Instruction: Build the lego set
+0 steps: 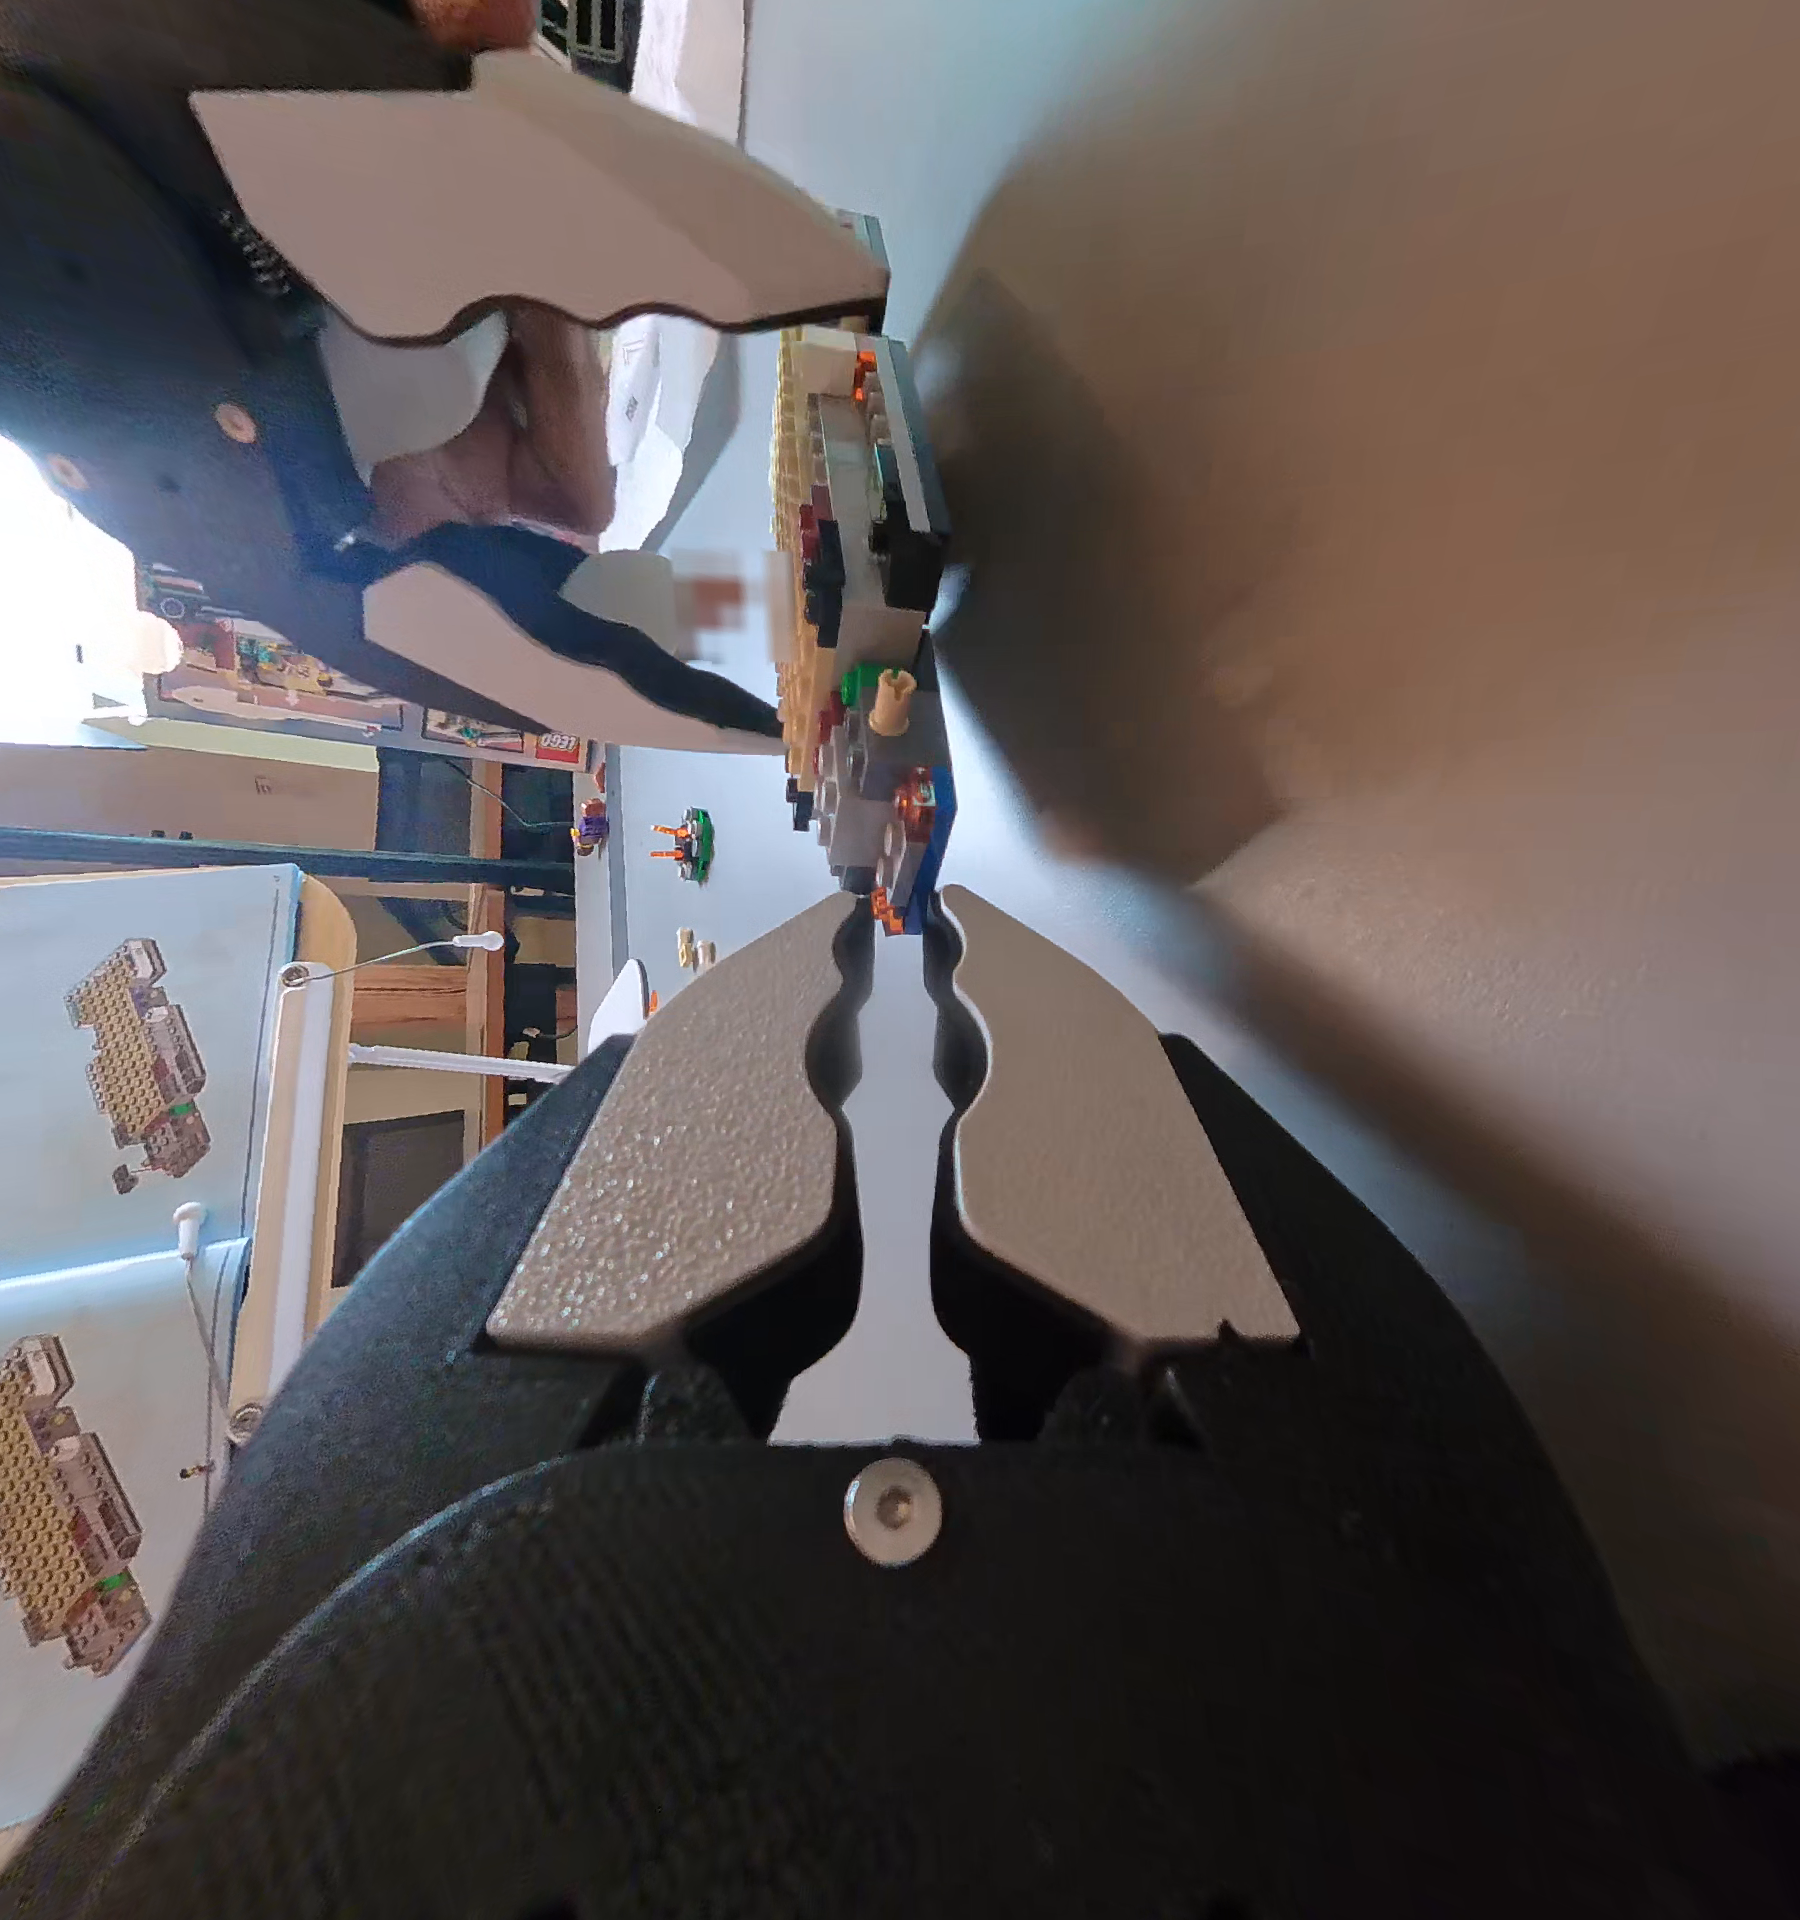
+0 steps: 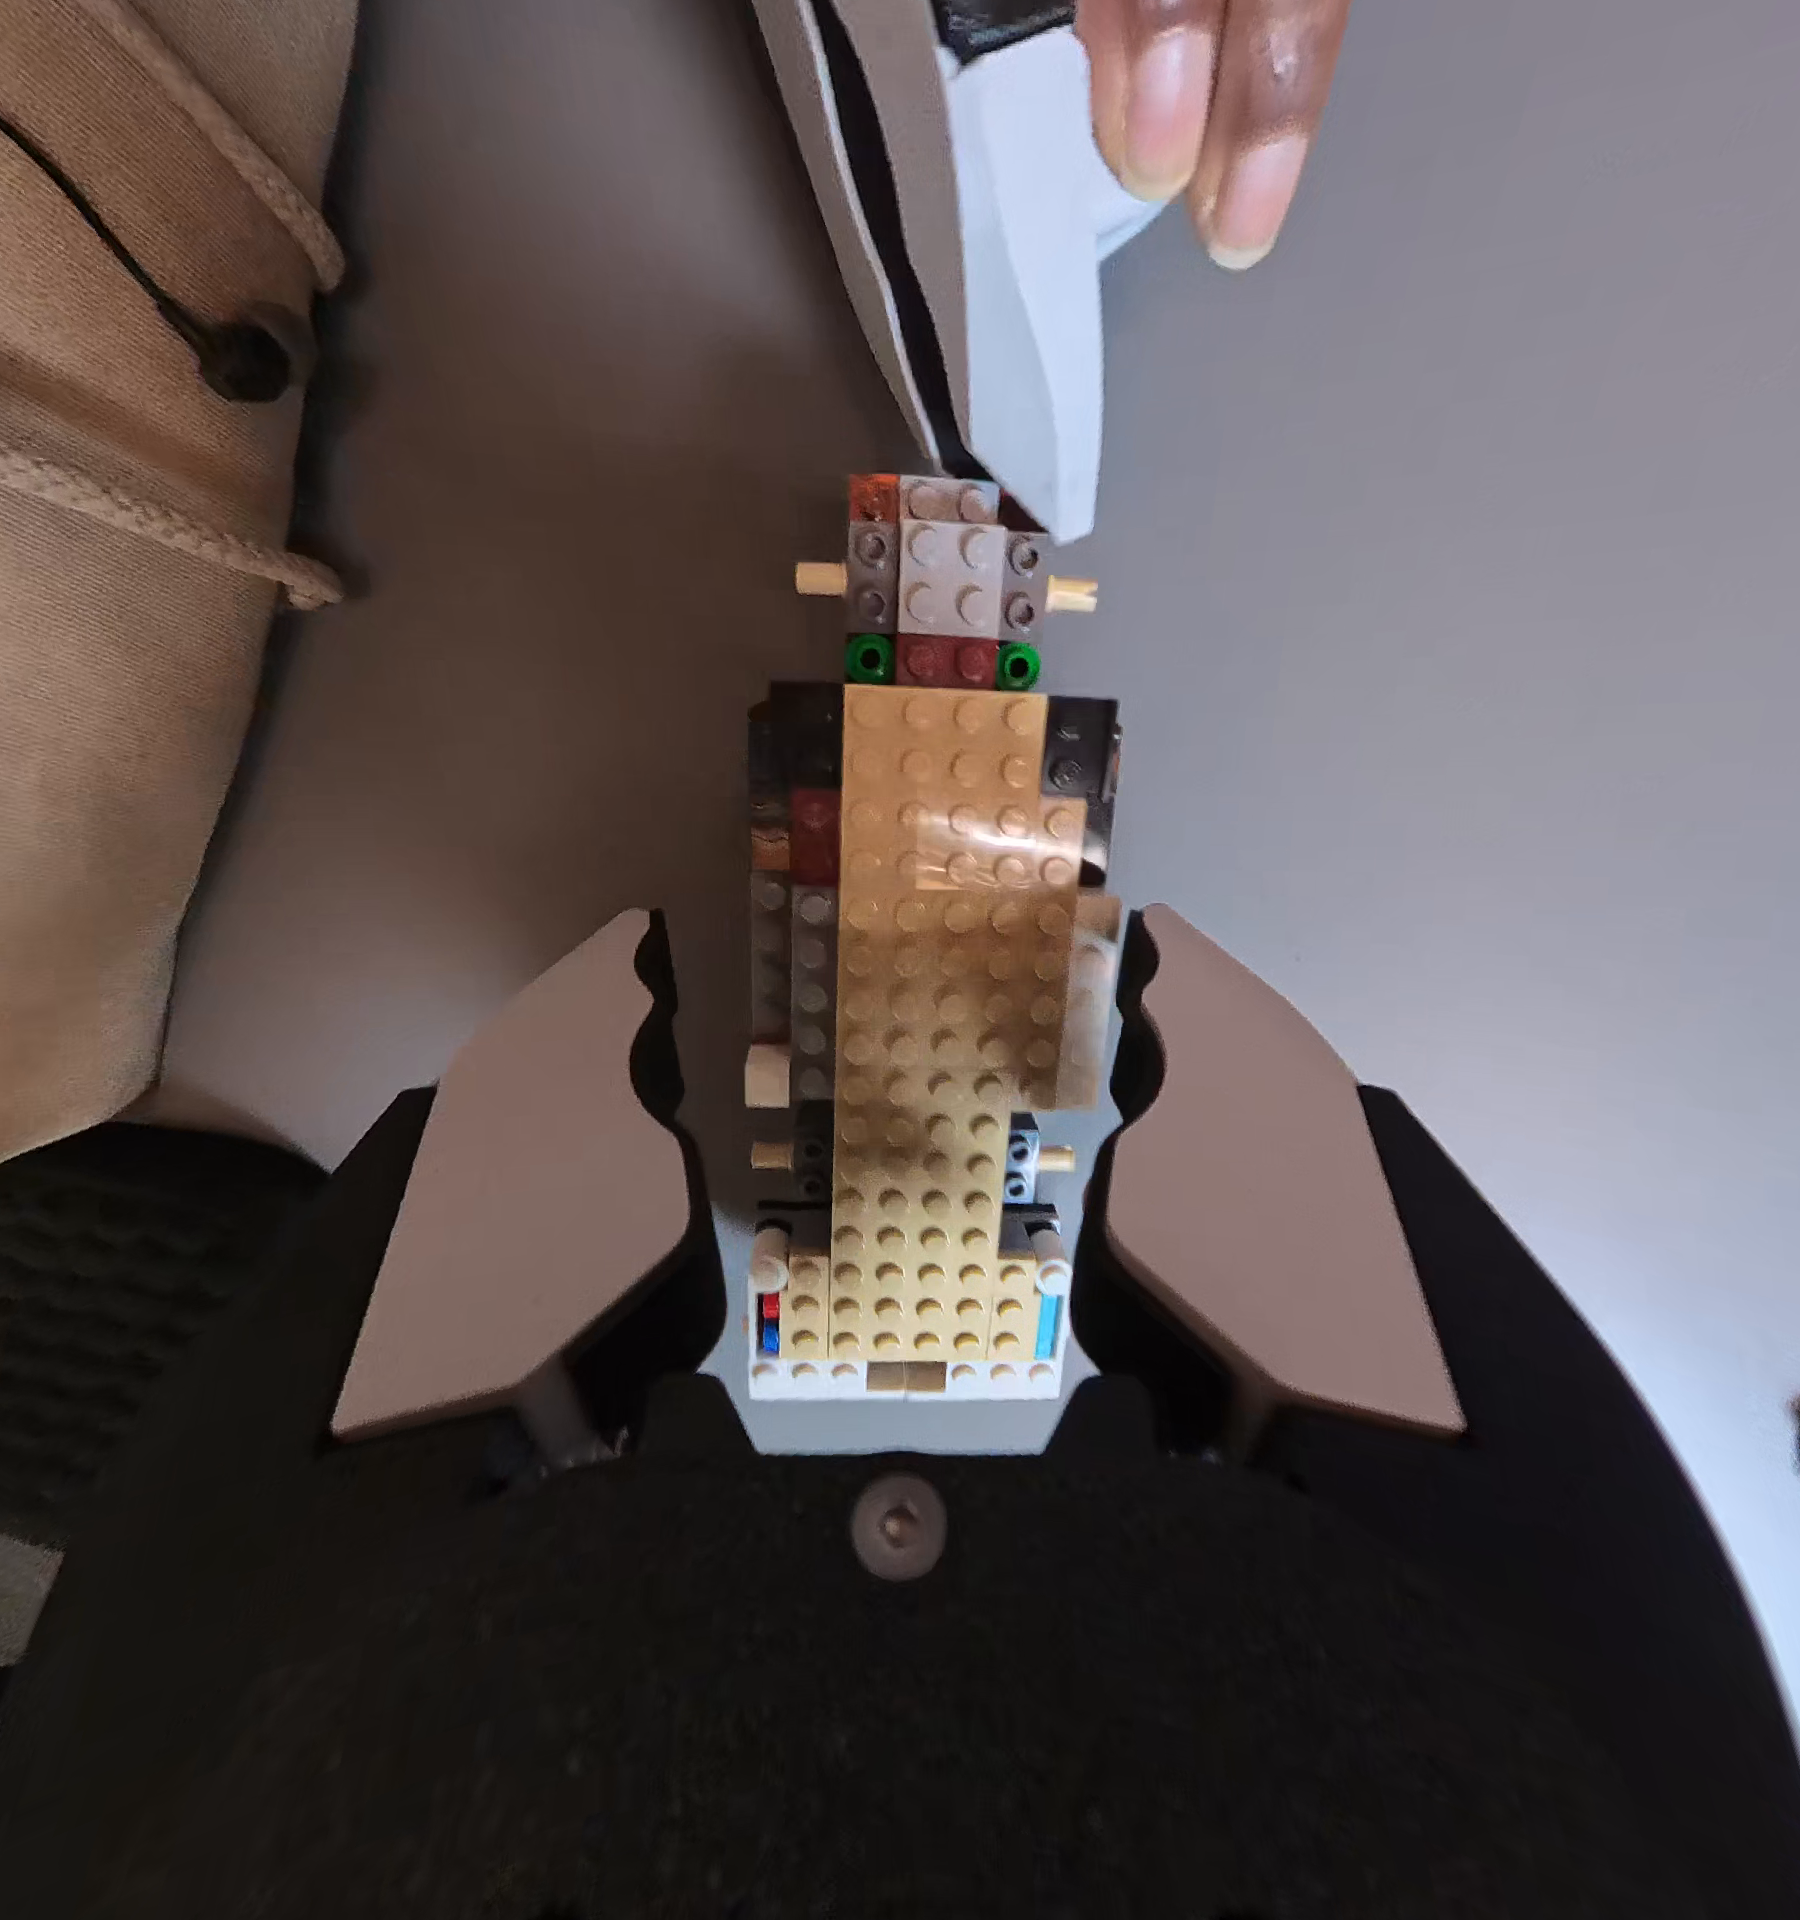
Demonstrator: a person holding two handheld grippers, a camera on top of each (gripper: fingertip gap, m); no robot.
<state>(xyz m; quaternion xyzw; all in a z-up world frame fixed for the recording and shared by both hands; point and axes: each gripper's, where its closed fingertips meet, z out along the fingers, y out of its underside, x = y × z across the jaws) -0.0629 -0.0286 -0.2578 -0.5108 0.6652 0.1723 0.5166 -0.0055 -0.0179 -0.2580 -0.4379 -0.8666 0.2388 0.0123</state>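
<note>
A long brick model [image 2: 927, 997], topped with tan studded plates and edged with grey, black, dark red and green pieces, lies flat on the grey table [image 2: 1498, 727]. The right gripper [image 2: 896, 925] hangs over it with its jaws wide, one finger on each side of the model's middle; a strip of table shows between the left fingertip and the model, while the right fingertip stands just beside the tan edge, and whether it touches is hard to say. The left gripper [image 1: 898, 902] meets the model's narrow far end, where a blue plate [image 1: 940, 821] and small orange pieces [image 1: 888, 906] stick out. Its jaws stand narrow, with that blue and orange tip at the mouth of the gap; from this blurred angle they seem to close on it, though pad contact is not plain. In the right wrist view the same gripper shows as white fingers reaching the grey and brown end of the model, with a person's fingers [image 2: 1202, 125] beside it. Farther off on the table lie a small green piece with orange pins [image 1: 690, 842], a tiny figure [image 1: 589, 828] and some tan bits [image 1: 696, 948]. An instruction booklet [image 1: 106, 1143] stands propped at the left, and a beige sleeve [image 2: 75, 520] borders the table.
</note>
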